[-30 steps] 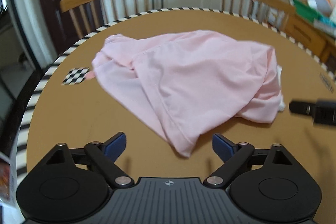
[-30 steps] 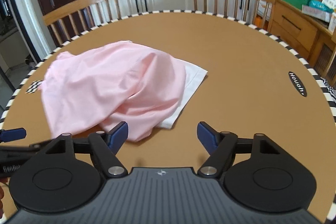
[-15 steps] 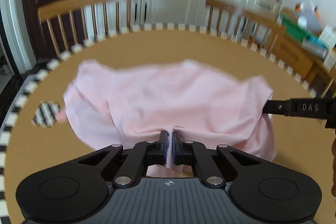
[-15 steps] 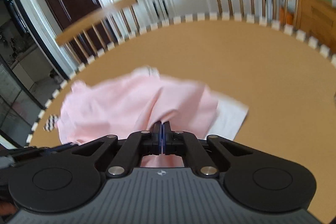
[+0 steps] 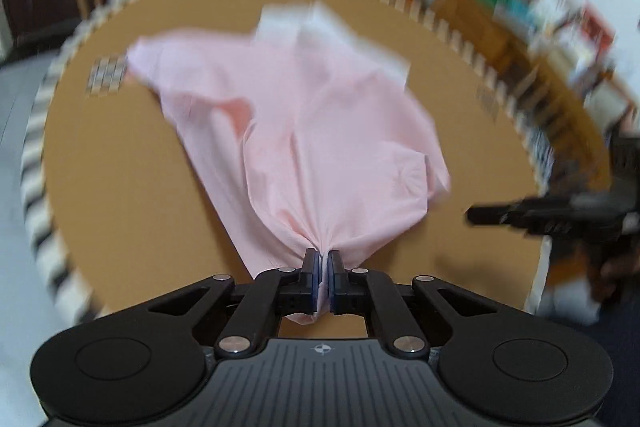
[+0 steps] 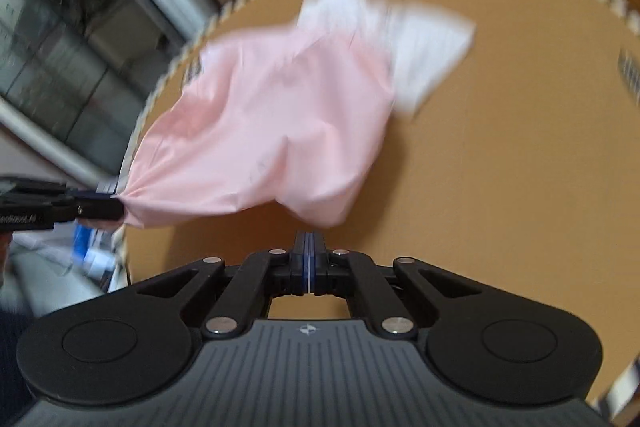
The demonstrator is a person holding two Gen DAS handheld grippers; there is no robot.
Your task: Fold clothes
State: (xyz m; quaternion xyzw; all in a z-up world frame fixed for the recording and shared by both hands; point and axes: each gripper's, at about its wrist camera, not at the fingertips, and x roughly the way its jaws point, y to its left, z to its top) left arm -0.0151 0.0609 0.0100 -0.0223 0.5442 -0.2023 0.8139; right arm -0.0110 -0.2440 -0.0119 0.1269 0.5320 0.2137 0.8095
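On the round brown table (image 5: 120, 187), the crumpled pink cloth garment (image 5: 312, 131) remains unfolded. The left gripper (image 5: 324, 263) pinches its edge. The right gripper (image 6: 308, 247) is clenched on nothing.

L tool (image 5: 324, 261) clamped, R tool (image 6: 308, 247) closed

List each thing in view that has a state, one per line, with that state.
Pink garment: unfolded, bunched, one edge pulled up off the table, the rest draped.
White cloth: lying flat on the table, partly under the pink garment.
Left gripper: shut on the pink garment.
Right gripper: shut, nothing visible between its pads.
Table: holds both cloths.
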